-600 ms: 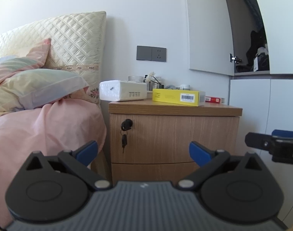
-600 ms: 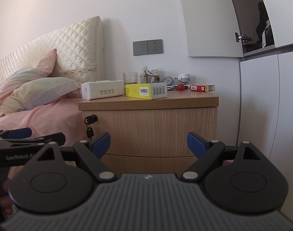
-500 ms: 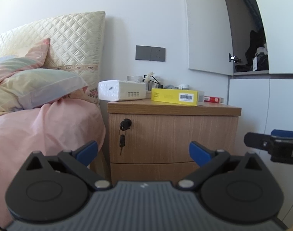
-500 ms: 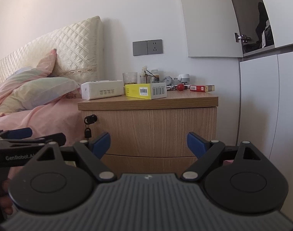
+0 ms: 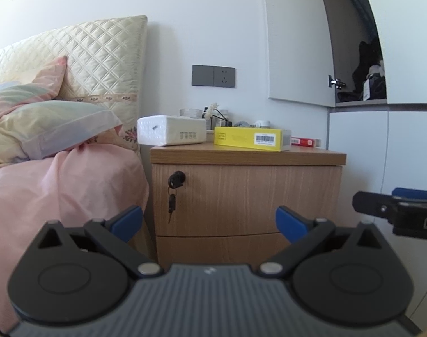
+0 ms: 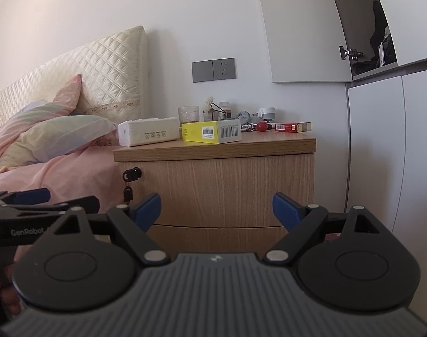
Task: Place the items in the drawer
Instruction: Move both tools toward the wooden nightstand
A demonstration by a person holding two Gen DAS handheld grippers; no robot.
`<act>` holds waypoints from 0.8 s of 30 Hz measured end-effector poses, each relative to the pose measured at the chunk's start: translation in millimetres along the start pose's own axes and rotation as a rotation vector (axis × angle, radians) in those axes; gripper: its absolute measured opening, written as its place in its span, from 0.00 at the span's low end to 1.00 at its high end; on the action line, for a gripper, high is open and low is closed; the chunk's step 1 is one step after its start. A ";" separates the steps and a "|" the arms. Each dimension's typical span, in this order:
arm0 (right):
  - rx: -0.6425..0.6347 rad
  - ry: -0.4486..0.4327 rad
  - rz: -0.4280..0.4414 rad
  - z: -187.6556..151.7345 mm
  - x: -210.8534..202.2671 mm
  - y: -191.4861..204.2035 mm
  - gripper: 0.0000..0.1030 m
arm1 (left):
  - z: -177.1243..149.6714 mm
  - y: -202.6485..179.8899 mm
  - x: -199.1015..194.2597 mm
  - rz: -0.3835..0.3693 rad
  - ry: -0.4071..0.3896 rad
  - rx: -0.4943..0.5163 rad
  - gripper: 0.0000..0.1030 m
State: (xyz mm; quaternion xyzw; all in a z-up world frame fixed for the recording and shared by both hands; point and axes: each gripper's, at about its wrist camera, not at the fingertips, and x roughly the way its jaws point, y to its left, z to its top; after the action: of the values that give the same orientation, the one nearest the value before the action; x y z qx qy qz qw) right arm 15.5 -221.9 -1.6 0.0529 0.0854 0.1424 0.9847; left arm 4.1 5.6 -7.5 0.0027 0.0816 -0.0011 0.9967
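Bedside nightstand [image 5: 247, 196] carries a tissue pack [image 5: 171, 129] and yellow box [image 5: 248, 139]; both grippers' jaws spread, empty.

Soft bright daylight, sharp focus, fisheye bending at edges.

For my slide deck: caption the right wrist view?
Open right claw faces a closed nightstand bearing boxes, beside a bed.

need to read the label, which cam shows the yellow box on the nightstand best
The right wrist view: the yellow box shows its front and its barcoded end, nothing in front of it. The left wrist view gives the yellow box from lower down, mostly one long face with a single barcode, and the print too small to read.
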 end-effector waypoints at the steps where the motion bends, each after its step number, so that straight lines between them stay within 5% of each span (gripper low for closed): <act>1: -0.002 -0.002 -0.001 -0.1 -0.2 0.1 0.86 | -0.1 -0.8 -0.4 -0.002 -0.001 0.000 1.00; 24: 0.040 -0.035 -0.048 -19.8 3.0 -20.5 0.86 | -2.4 -26.3 -8.5 0.028 -0.019 0.043 1.00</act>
State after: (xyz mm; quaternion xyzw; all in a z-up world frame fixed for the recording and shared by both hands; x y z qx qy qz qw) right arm 20.3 -239.0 -24.1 0.0732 0.0721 0.1160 0.9879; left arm -4.7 -20.7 -8.6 0.0254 0.0720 0.0113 0.9970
